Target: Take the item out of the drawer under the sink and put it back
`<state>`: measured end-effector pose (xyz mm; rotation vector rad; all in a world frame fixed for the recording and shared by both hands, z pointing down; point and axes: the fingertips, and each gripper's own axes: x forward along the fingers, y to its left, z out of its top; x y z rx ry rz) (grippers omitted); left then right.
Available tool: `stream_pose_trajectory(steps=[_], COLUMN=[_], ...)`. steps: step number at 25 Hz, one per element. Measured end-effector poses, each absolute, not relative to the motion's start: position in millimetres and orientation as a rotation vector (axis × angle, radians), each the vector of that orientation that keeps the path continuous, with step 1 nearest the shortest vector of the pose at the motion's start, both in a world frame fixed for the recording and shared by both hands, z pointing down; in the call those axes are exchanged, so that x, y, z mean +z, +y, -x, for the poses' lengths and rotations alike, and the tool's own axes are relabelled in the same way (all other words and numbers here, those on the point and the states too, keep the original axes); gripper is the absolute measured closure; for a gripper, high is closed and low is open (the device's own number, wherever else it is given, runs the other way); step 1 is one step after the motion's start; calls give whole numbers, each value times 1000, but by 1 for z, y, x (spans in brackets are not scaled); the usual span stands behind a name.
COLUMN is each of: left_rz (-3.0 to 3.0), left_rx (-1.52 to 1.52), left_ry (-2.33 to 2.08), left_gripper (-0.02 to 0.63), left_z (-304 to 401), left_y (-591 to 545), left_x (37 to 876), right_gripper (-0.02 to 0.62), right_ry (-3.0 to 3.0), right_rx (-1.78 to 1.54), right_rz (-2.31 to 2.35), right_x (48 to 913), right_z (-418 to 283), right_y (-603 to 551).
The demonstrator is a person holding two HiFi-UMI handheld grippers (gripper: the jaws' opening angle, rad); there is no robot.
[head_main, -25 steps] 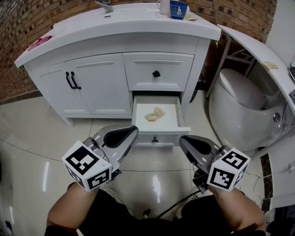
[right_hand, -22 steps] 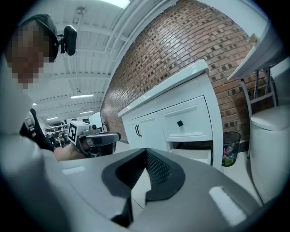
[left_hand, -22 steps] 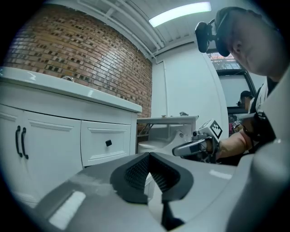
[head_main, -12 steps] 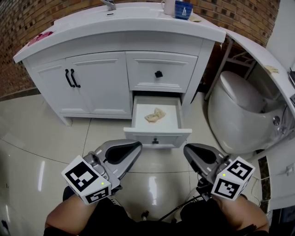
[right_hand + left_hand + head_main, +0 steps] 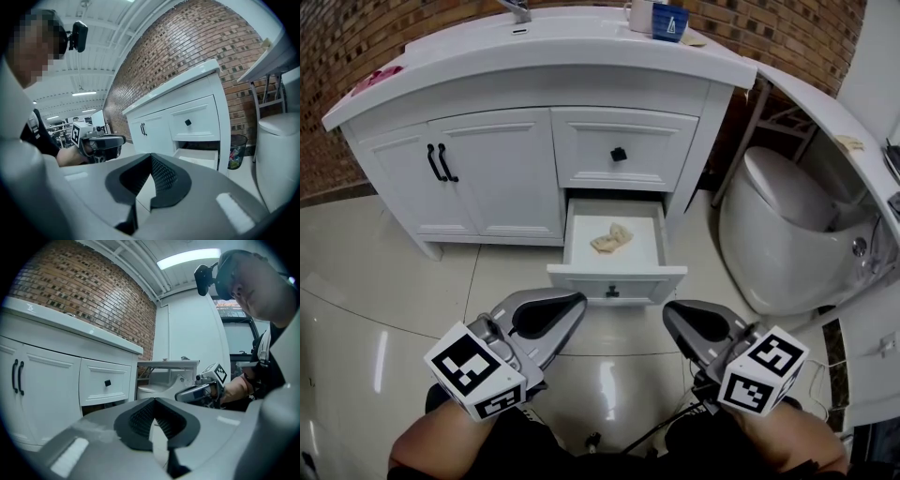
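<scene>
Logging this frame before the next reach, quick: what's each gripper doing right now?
Left gripper: closed, holding nothing.
Right gripper: closed, holding nothing.

Left gripper (image 5: 575,302) and right gripper (image 5: 671,315): grey shells, black ribbed pads (image 5: 140,418), white cubes (image 5: 475,372) with black square markers at the back, black cable (image 5: 670,419) under the right.
</scene>
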<state>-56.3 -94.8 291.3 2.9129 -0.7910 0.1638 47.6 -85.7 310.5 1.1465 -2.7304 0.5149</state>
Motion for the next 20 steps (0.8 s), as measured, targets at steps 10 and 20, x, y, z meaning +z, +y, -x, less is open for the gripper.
stream_pose_trajectory(steps=[10,20], left_rz=[-2910,-2906], left_rx=[162,163], left_ry=[-809,-806], left_gripper=[600,600], left_z=[57,56], left_y=[-98,-99], left_x=[294,294], right_gripper=[592,592], right_ry=[-2740,-2741], right_rx=[512,511], right_rz=[-1160,-1161], right_x=[308,305], right_z=[-50,-51], right_y=[-86,-86])
